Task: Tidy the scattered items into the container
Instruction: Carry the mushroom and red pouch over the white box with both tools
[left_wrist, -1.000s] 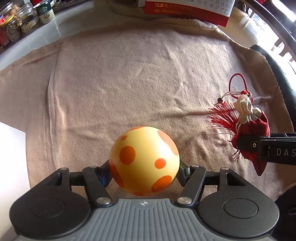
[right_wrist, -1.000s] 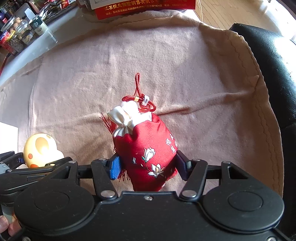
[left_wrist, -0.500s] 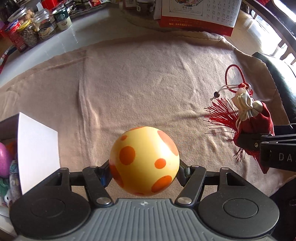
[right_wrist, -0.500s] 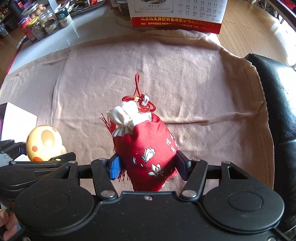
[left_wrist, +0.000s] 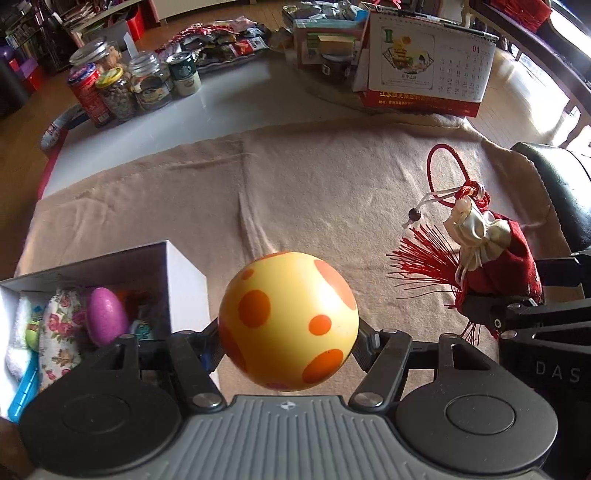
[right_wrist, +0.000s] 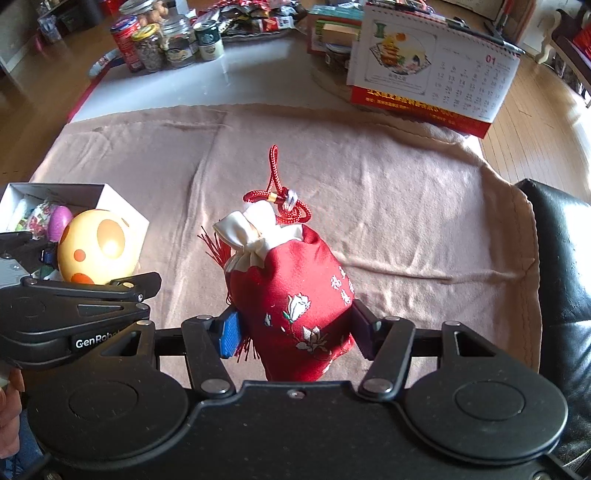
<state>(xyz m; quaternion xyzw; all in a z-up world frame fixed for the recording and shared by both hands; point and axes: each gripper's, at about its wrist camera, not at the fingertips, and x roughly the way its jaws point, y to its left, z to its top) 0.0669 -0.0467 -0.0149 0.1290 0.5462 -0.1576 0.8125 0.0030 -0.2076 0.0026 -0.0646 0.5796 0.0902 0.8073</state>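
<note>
My left gripper (left_wrist: 288, 347) is shut on a yellow ball with orange spots (left_wrist: 288, 321), held in the air above the beige cloth (left_wrist: 314, 192). In the right wrist view the same ball (right_wrist: 98, 251) shows at the left, near the white box (right_wrist: 114, 206). My right gripper (right_wrist: 295, 332) is shut on a red embroidered pouch (right_wrist: 299, 295) with a cream neck, red cord and tassel; the pouch (left_wrist: 509, 258) also appears at the right of the left wrist view. The white box (left_wrist: 184, 273) at lower left holds a purple egg (left_wrist: 107, 314), floral fabric and other small items.
Jars and cans (left_wrist: 125, 85) stand on the white table behind the cloth. A desk calendar (left_wrist: 428, 70) stands at the back right. A black leather chair (right_wrist: 561, 258) borders the cloth on the right. A hand (right_wrist: 9, 391) shows at the lower left edge.
Both grippers have risen with their loads, so more of the table shows. The white box has come into view at the left, its contents now visible.
</note>
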